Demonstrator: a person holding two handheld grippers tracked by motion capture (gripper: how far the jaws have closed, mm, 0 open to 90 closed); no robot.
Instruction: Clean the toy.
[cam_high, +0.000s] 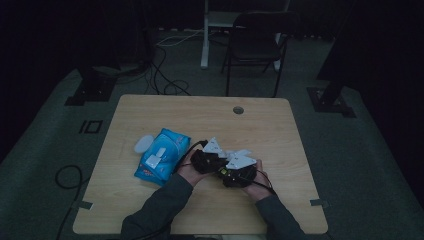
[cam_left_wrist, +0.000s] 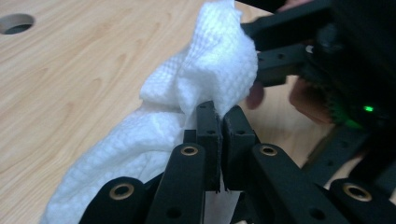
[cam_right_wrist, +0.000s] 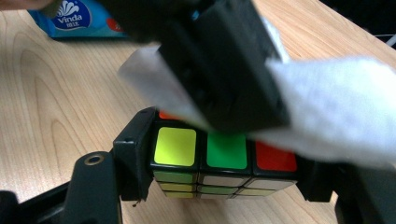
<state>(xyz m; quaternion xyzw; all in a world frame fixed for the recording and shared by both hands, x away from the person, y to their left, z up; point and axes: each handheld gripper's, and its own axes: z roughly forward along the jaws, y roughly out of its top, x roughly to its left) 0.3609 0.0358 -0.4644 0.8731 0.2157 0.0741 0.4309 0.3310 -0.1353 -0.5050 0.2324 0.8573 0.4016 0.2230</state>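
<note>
Place: a dim recording room or lab, not a home.
Surface (cam_high: 165, 107): a lone light-wood desk top with a round cable hole (cam_high: 238, 110) beyond the tongs.
Floor: grey carpet, with loose black cables (cam_high: 165, 80) lying beyond the surface.
Rig: black stand bases (cam_high: 92, 90) on the floor to either far side.
Seating: an empty black folding chair (cam_high: 255, 45) far behind the surface.

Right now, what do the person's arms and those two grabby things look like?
Both arms wear dark grey long sleeves. The left tool and right tool are black, each topped with a pale grey three-cornered plate. Black cables trail from them. Up close, the jaws are flat black bars with brass-coloured rivets; a small green light glows on the right tool.
</note>
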